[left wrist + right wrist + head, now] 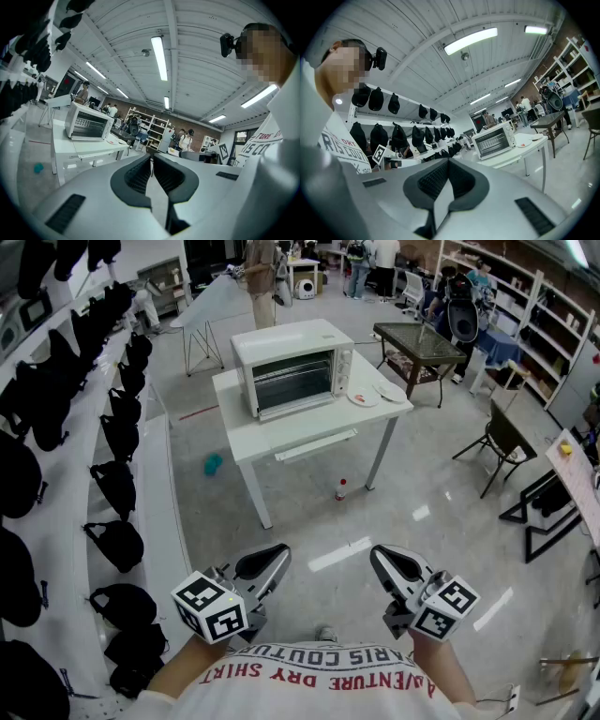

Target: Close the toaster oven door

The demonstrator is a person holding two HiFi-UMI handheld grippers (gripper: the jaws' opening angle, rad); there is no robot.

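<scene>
A white toaster oven [292, 367] stands on a white table [305, 427] several steps ahead, its glass door upright against the front. It also shows in the left gripper view as the toaster oven [89, 123] and in the right gripper view as the toaster oven [496, 138]. My left gripper [278, 561] and right gripper [382, 562] are held low near my waist, far from the table. Both are shut with nothing between the jaws, as the left gripper [152, 161] and right gripper [446, 165] views show.
Two plates [364, 397] lie on the table beside the oven. A small bottle [341, 488] and a teal object [214, 464] sit on the floor by the table. Shelves with black bags [114, 482] line the left. A dark chair [502, 442] and glass table [417, 341] stand right.
</scene>
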